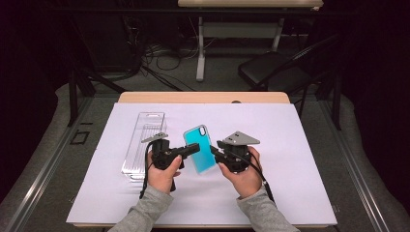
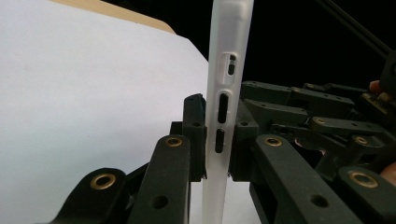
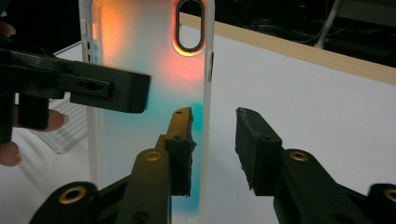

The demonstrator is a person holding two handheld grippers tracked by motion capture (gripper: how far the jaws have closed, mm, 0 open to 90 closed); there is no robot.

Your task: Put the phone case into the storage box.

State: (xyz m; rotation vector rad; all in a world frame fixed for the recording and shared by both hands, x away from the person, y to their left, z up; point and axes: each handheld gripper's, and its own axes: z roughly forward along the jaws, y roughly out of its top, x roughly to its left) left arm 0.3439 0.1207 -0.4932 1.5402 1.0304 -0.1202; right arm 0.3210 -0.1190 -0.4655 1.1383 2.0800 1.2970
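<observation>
- left gripper [image 1: 193, 149] clamped on the phone case [image 1: 200, 149], jaws pinching its side edge; left gripper view shows the case's frosted edge [image 2: 223, 116] with button cutouts upright between the two black jaws
- right gripper [image 1: 216, 153] jaws apart, not gripping; in the right gripper view one jaw sits in front of the case's lower edge, the other jaw off to the side over white paper
- phone case [image 3: 149, 93] held up off the counter between the two grippers, translucent with teal tint, oval camera cutout at its top end, far from the right gripper's jaws
- left gripper [image 3: 112, 91] reaches in across the case from the side in the right gripper view
- clear plastic packaging tray [image 1: 144, 140] lies flat on the paper, just beyond the left hand [image 1: 162, 174] on its outer side
- right hand [image 1: 244, 176] holds the right gripper, near the case
- white paper sheet [image 1: 290, 159] covers the wooden counter [image 1: 203, 97]
</observation>
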